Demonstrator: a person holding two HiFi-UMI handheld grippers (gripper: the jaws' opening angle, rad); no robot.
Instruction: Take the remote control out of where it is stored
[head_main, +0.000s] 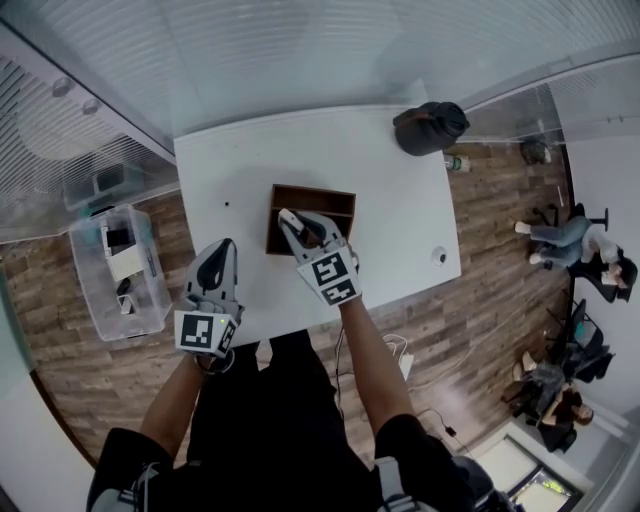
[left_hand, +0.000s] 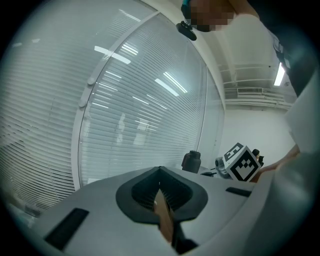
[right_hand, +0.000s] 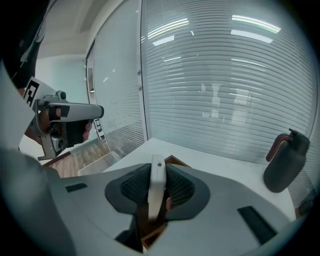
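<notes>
I've got the box (head_main: 318, 190) mid table (head_main: 400, 215), right gripper (head_main: 293, 226) over its near side with the remote control (right_hand: 157, 185) between the jaws. Left gripper (head_main: 222, 252) is left of that, near the table's front edge. Jug (head_main: 430, 127) at far right corner, bin (head_main: 118, 268) on floor left of table.

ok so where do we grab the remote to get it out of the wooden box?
By its free end, pads on the two broad faces, coming from above: the remote is thin, and the walls of the wooden box probably block the sides. The right gripper is shut on it that way.
</notes>
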